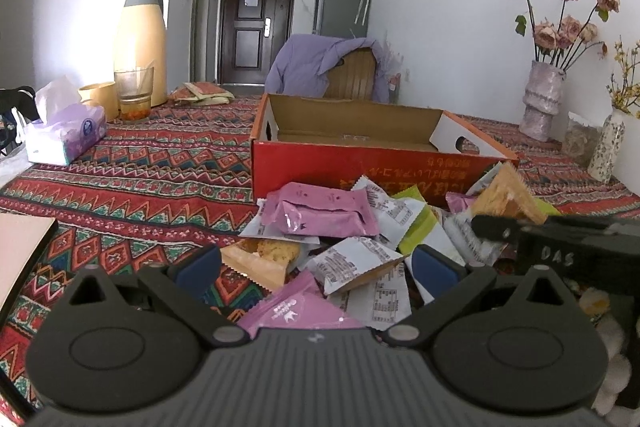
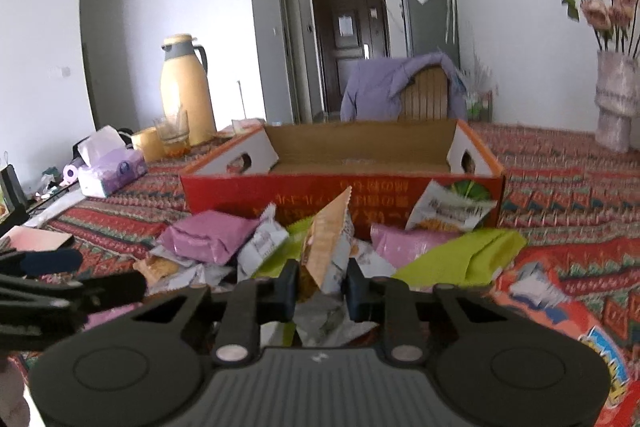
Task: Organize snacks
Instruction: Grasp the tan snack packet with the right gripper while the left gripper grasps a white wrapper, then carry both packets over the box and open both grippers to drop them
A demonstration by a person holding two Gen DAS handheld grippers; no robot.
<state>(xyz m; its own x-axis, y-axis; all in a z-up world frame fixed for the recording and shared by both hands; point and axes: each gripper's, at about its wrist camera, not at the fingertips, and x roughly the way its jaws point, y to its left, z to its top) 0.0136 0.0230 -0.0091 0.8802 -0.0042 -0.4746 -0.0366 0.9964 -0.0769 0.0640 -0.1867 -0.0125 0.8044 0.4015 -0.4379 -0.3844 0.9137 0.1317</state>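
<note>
The right hand-held gripper [image 2: 322, 285] is clenched on an orange-and-white snack packet [image 2: 326, 243], its two pads pressing the packet's sides while the packet stands upright, its serrated top edge pointing towards the red cardboard box [image 2: 340, 193]. The left hand-held gripper [image 1: 316, 265] hangs released, jaws spread wide above the heap of snack packets [image 1: 344, 247], gripping none of them; a white packet and a pink one lie between its blue pads [image 1: 434, 267]. The heap, pink, green, white and orange wrappers, lies on the patterned cloth of the desk [image 1: 132, 167], just in front of the open, empty box. A tissue pack [image 1: 64, 139] and yellow flask [image 1: 140, 39] stand well apart at left.
</note>
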